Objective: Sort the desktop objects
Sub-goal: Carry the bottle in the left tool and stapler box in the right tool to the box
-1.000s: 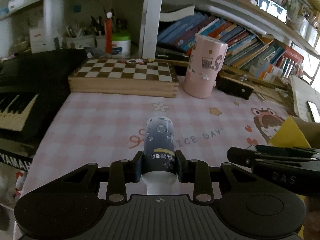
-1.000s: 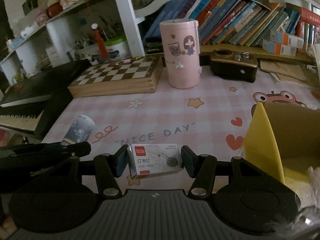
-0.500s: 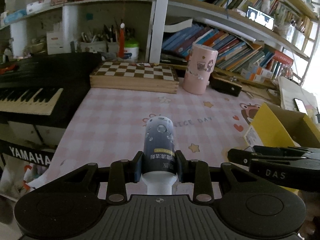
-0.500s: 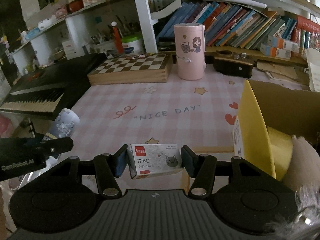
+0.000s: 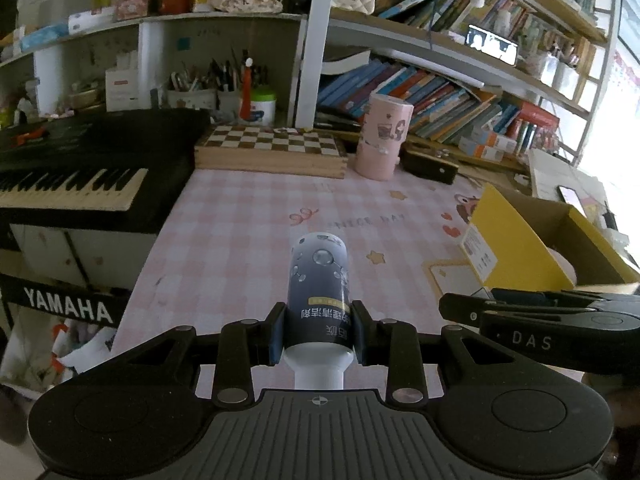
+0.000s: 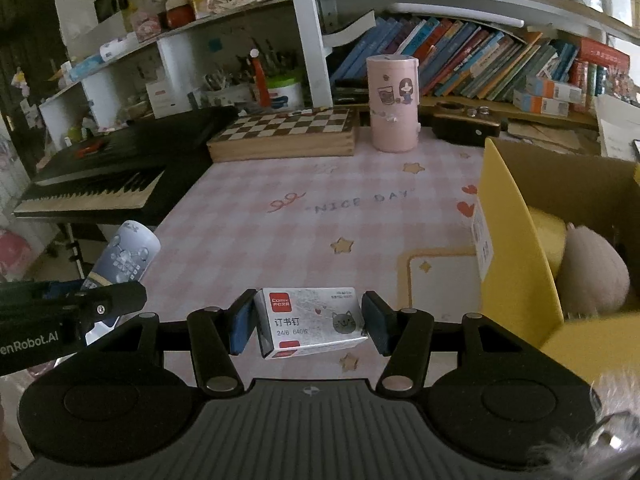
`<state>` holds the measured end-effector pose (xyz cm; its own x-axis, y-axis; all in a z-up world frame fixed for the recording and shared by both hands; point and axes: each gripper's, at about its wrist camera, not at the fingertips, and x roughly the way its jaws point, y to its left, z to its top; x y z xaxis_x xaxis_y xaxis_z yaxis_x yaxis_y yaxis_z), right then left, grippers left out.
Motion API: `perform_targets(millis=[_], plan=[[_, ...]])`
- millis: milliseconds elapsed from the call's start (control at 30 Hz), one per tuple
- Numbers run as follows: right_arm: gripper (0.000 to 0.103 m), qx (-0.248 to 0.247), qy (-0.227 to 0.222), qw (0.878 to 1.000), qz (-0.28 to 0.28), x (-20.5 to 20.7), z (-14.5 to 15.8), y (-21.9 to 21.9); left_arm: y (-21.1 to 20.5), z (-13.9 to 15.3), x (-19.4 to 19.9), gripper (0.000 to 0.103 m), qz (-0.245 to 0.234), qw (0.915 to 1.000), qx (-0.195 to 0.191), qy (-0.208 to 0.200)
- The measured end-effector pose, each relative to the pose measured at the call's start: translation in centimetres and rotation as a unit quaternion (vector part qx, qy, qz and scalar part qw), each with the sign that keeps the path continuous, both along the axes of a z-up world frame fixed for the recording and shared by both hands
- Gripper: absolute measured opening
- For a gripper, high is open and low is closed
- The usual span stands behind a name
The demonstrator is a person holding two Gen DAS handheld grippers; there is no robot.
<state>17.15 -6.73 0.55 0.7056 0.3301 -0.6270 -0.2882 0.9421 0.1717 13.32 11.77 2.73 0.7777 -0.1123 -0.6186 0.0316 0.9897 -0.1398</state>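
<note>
Dim interior, blown-out daylight glare at right, heavy fisheye edge distortion.

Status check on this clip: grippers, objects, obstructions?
Left gripper shut on cleaner bottle. Right gripper shut on staple box. Yellow carton open at right, path unobstructed.

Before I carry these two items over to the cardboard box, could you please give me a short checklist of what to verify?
1. Left tool grip: shut on the dark bottle, pads on both sides. Ok.
2. Right tool grip: shut on the staple box, though the box sits slightly tilted. Ok.
3. Cardboard box open at the top: ok.
4. Room inside: a beige plush and a yellow item already lie there; the remaining space cannot be judged. Cannot tell.
5. Path over the pink checked mat to the box: nothing stands in between. Ok.
</note>
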Motion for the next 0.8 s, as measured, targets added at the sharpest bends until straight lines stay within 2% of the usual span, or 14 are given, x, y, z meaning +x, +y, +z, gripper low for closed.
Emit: perform_targets(millis=[467, 800], plan=[[0.054, 0.002, 0.004, 0.999, -0.047, -9.3, -0.6, -0.5, -0.9, -0.5, -7.4, 0.031, -0.050, 0.9987, 0.003, 0.000], [0.054, -0.009, 0.021, 0.993, -0.120, -13.3, -1.2, -3.9, -3.8, -1.1, -8.4, 0.031, -0.120, 0.9927, 0.000, 0.010]])
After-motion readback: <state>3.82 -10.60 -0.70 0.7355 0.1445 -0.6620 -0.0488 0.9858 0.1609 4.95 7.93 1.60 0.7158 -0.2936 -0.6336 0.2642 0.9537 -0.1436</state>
